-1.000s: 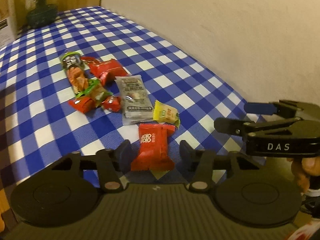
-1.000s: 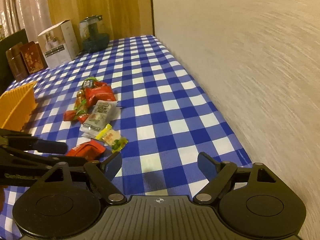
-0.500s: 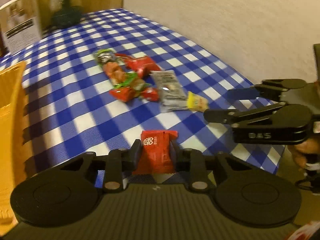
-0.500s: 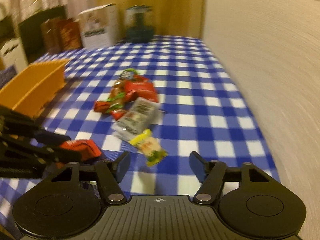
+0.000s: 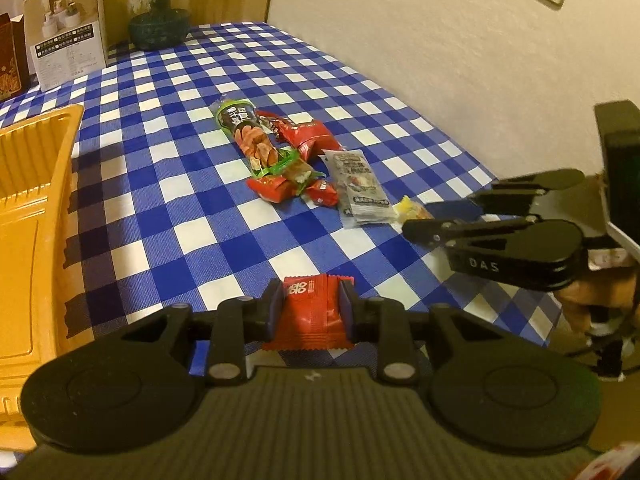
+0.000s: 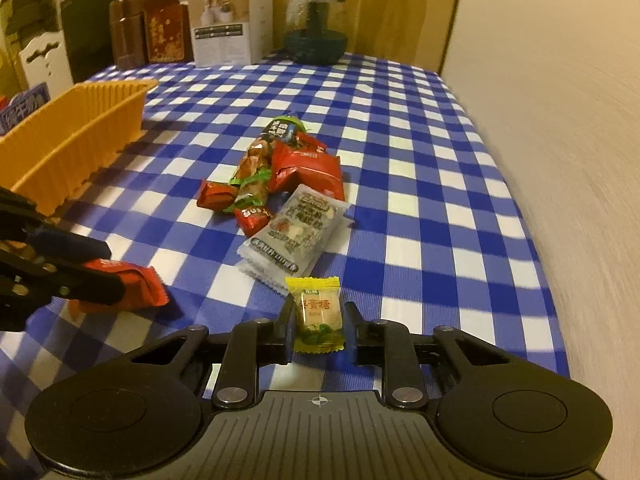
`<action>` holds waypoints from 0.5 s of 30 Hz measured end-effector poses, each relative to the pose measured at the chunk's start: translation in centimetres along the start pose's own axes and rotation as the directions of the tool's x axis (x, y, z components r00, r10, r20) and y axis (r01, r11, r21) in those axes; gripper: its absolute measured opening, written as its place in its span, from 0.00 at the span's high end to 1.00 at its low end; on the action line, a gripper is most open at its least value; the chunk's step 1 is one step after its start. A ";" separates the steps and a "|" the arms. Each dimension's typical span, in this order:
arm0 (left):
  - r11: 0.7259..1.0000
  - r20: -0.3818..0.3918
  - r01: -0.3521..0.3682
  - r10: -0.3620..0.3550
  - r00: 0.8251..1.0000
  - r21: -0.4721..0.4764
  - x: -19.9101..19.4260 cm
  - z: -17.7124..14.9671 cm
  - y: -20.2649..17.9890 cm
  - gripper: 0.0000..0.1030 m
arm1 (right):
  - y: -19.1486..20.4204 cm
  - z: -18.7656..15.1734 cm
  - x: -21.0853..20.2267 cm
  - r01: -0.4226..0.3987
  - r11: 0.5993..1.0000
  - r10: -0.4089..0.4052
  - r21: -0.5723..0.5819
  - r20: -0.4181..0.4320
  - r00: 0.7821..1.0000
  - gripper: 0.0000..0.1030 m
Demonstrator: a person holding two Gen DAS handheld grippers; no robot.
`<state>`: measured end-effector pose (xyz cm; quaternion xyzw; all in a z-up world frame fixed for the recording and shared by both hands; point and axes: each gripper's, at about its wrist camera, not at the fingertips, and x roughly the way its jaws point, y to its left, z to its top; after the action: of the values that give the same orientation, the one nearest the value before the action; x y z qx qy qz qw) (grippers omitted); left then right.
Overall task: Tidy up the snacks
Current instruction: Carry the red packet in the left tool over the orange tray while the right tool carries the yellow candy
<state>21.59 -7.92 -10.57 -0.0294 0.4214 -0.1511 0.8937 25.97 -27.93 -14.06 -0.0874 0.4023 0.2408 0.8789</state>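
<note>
So far your left gripper (image 5: 310, 312) clamps a red foil packet (image 5: 309, 314), your right gripper (image 6: 318, 326), jaws just closing, pinches a yellow-wrapped candy (image 6: 318, 314); the orange ribbed plastic basket (image 6: 76, 140) looks unfilled, with the wrapper pile (image 6: 280, 184) waiting.

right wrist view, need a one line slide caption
Right gripper closing on a yellow candy, snack pile and orange basket beyond on the checked cloth.

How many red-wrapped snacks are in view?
4: one red packet in the left gripper, a large red packet and two small red candies in the pile; more may be hidden.
</note>
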 end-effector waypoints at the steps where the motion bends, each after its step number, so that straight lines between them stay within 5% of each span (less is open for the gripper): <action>1: 1.000 0.002 0.003 -0.003 1.000 -0.003 -0.2 0.0 0.0 0.74 | 0.1 0.0 -0.5 0.000 1.000 0.000 0.023 0.001 1.000 0.76; 6: 0.999 0.027 0.018 -0.017 0.999 -0.028 -1.9 0.1 0.2 0.75 | 0.9 0.4 -3.2 -0.006 0.995 0.004 0.100 0.015 1.000 0.76; 8: 0.999 0.041 0.017 -0.016 0.999 -0.031 -2.9 0.3 0.2 0.83 | 1.6 1.0 -4.5 -0.017 0.993 0.014 0.117 0.033 0.999 0.76; 15: 0.999 0.085 0.006 -0.003 0.996 -0.035 -6.1 0.5 1.5 0.87 | 5.3 3.4 -7.0 -0.020 0.997 0.014 0.070 0.086 0.996 0.76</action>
<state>18.65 -4.69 -5.96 -0.0527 0.3856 -0.1442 0.9098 21.74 -24.65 -6.35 -0.0421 0.3735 0.2375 0.8957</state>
